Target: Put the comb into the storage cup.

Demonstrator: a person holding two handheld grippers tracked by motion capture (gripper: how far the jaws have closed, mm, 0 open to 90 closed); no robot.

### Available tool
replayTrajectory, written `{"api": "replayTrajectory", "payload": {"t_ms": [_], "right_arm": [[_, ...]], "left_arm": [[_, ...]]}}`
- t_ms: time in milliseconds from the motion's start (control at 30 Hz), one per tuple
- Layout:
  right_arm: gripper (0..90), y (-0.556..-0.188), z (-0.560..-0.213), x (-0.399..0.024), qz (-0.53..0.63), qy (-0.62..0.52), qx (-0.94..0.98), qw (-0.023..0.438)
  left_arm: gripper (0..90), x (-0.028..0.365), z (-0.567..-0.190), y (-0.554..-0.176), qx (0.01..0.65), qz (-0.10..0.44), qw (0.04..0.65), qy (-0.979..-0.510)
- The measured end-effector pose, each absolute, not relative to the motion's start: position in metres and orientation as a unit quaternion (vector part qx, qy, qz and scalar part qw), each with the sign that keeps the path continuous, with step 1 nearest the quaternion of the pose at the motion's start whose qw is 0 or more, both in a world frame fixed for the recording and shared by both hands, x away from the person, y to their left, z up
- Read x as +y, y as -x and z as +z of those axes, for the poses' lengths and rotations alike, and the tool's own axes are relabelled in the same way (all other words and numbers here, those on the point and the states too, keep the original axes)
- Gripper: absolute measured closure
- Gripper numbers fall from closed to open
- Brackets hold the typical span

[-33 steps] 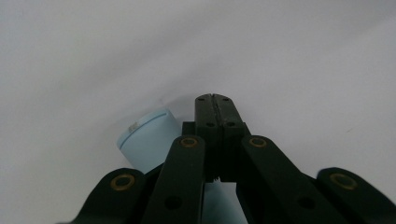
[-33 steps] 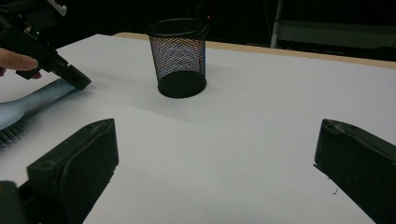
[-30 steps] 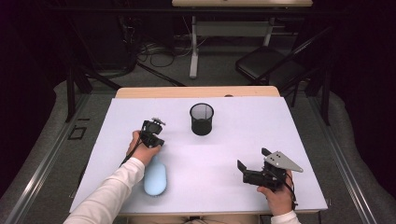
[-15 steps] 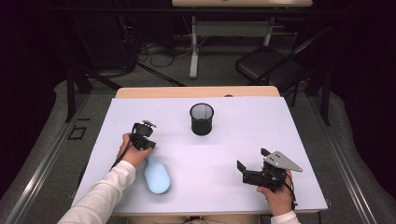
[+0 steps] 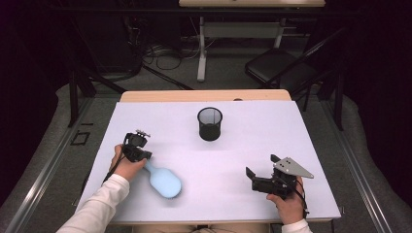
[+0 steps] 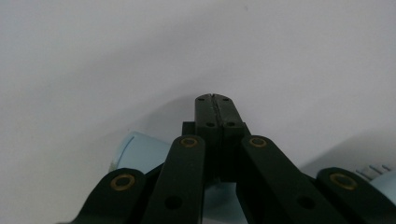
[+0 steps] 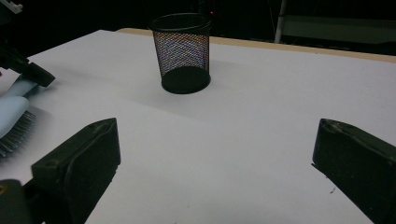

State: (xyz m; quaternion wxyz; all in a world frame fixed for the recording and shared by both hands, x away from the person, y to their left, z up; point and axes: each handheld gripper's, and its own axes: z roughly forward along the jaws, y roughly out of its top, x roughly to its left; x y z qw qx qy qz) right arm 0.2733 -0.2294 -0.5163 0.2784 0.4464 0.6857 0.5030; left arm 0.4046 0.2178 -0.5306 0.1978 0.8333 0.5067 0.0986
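Left gripper [image 5: 142,154] clamped, seemingly on the pale blue hairbrush [image 5: 164,180] handle. Right gripper [image 5: 252,177] gaping, empty, facing the mesh cup [image 5: 210,124] beyond.

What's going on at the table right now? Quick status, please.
Left gripper shut, tips at the handle of the light blue brush, no clear grip. Right gripper open, empty, aimed at the black mesh cup. Nothing between brush and cup.
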Motion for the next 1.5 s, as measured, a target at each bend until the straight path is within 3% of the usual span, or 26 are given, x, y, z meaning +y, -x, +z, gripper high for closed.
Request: {"api": "replayTrajectory", "payload": {"t_ms": [1500], "right_arm": [[1.6,-0.274,-0.518,-0.227,0.500,-0.450,0.687,0.273]], "left_arm": [[90.0,0.258,-0.533,-0.333,0.497,0.103,0.226,-0.832]]}}
